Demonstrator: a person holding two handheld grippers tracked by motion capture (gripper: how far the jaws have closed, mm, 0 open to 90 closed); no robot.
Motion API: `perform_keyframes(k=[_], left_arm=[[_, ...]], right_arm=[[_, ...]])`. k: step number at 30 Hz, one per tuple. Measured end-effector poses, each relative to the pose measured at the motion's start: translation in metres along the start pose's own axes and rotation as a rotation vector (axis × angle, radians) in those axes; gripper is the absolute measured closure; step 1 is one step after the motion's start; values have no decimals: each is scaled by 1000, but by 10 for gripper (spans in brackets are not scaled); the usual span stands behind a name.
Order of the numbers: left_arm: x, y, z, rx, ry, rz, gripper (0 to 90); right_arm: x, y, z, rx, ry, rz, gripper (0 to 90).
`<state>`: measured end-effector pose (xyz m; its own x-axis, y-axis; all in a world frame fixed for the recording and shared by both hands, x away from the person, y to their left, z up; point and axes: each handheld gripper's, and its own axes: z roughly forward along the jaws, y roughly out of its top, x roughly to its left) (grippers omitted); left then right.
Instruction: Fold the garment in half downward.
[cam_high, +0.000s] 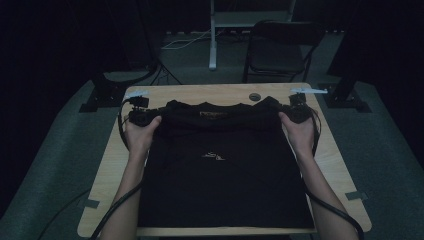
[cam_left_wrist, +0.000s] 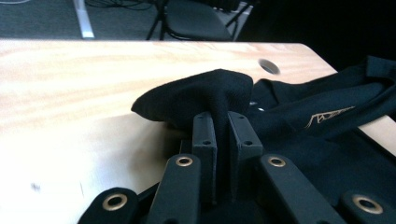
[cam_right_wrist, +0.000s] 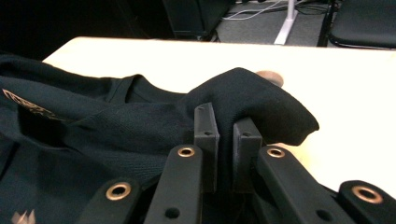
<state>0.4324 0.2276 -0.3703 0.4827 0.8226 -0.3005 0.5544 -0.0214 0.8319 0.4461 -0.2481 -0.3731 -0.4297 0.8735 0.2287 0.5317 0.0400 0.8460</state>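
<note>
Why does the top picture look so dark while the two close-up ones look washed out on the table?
High view: dim all over, so the black T-shirt shows little detail. Left gripper view: the wooden table glares pale, near jaws soft. Right gripper view: table nearly white, shirt weave sharp by the jaws, near corner blurred.

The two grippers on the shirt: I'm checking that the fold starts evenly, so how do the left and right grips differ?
The left gripper pinches the black shirt at its left shoulder, the right gripper at its right shoulder. The left gripper sits nearer the table's side edge; the right gripper sits close to the round hole. Both have jaws shut on a bunched fold of cloth beside the collar.
</note>
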Motion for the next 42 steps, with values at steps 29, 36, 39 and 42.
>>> perform_keyframes(k=[29, 36, 39, 42], left_arm=[[-34, -115, -18, 233, 59, 165, 839], [-24, -119, -17, 194, -2, 135, 829], [-22, -118, -15, 185, -3, 134, 825], [-20, -116, -11, 180, 4, 135, 820]], right_arm=[[39, -119, -26, 225, -32, -265, 825], [34, -121, -26, 198, -11, -246, 808], [34, -120, -25, 198, -14, -252, 804], [32, -119, -22, 195, -18, -249, 796]])
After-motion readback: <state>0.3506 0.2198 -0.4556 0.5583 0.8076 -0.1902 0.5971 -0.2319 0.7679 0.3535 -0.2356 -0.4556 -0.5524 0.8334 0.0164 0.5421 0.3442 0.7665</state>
